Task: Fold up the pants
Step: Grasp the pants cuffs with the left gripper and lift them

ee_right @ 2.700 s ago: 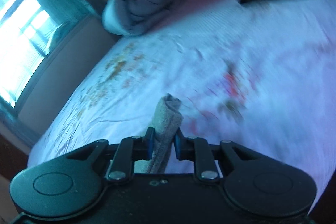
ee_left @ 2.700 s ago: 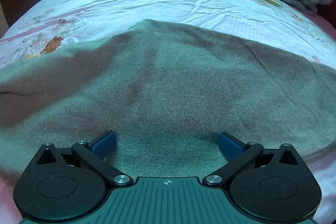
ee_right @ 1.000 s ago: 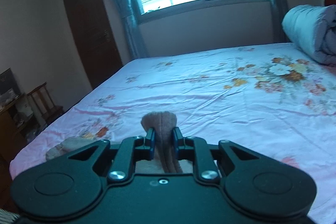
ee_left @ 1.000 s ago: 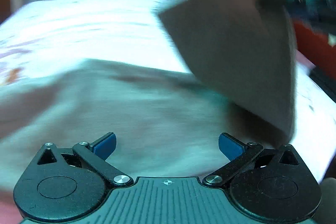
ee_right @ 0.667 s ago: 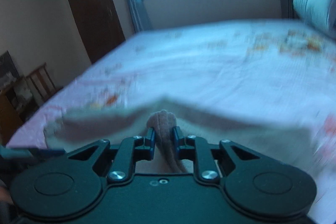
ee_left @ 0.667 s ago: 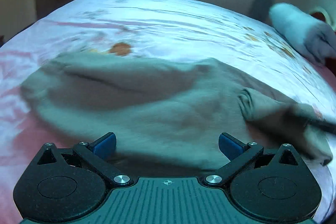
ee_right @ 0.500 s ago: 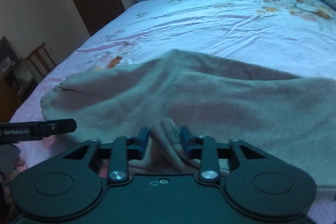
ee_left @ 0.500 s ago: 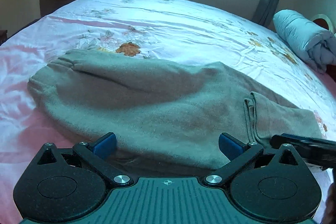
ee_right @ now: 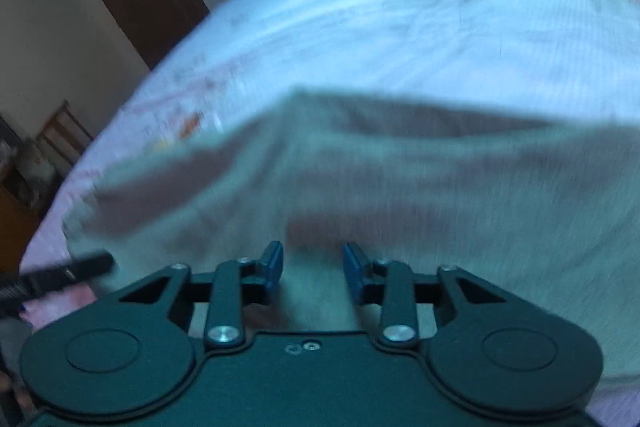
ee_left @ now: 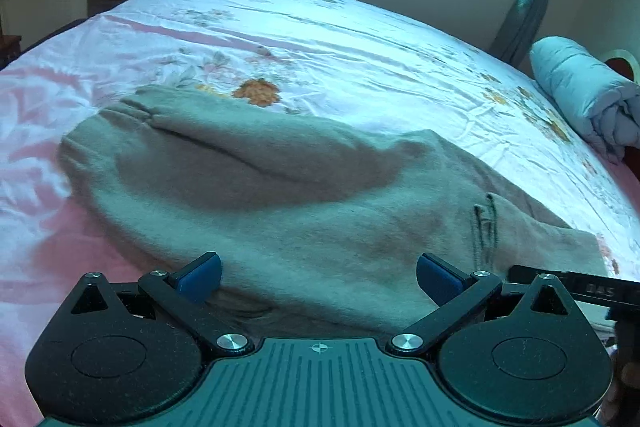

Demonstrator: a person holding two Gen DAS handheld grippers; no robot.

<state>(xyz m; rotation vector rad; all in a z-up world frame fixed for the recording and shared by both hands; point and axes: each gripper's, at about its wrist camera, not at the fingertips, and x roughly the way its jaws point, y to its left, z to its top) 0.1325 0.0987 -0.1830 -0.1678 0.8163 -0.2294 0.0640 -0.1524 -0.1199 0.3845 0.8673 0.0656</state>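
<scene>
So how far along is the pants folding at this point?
One fold looks done: the grey pants lie doubled over on the floral bedsheet. In hand: nothing. The right gripper has just been closing a little, but its pads press no cloth; the left gripper hangs wide open over the fabric. Left: probably another fold to make a smaller bundle, then smoothing.

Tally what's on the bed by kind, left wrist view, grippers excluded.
Pants: 1, grey-brown pants spread on the near part of the floral bed sheet
Rolled bedding: 1, light blue rolled quilt at the far right edge
Total: 2
</scene>
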